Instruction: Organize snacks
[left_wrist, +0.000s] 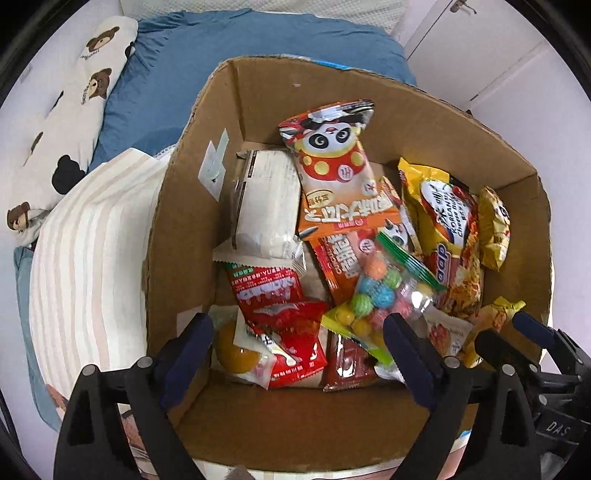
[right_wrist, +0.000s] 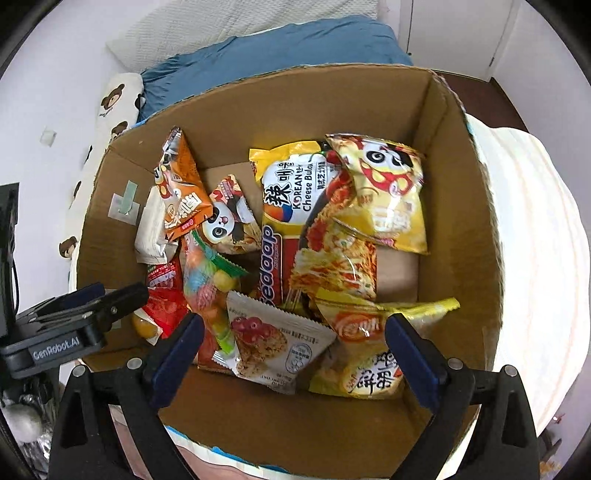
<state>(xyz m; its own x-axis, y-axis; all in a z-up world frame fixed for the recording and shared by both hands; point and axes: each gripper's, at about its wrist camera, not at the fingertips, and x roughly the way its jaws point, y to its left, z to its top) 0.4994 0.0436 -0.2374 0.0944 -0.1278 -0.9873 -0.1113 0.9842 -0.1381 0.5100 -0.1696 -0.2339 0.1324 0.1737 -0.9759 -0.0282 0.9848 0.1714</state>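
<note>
A cardboard box (left_wrist: 184, 206) (right_wrist: 461, 229) holds several snack packs. In the left wrist view I see a panda pack (left_wrist: 332, 155), a white pack (left_wrist: 266, 206), red packs (left_wrist: 269, 291), a clear bag of coloured candy balls (left_wrist: 380, 295) and yellow Korean cheese noodles (left_wrist: 450, 236). In the right wrist view the noodles (right_wrist: 295, 221), a yellow panda pack (right_wrist: 388, 188), a white cereal-bar pack (right_wrist: 273, 343) and a yellow cracker pack (right_wrist: 369, 354) show. My left gripper (left_wrist: 299, 332) is open and empty above the box's near left side. My right gripper (right_wrist: 295, 332) is open and empty above the near right side.
The box sits on a bed with a blue duvet (left_wrist: 229, 48), a bear-print pillow (left_wrist: 62, 122) and a striped cushion (left_wrist: 88, 258). The right gripper's fingers (left_wrist: 532, 328) show at the left view's right edge; the left gripper body (right_wrist: 74, 325) shows in the right view. White cupboard doors (left_wrist: 480, 48) stand behind.
</note>
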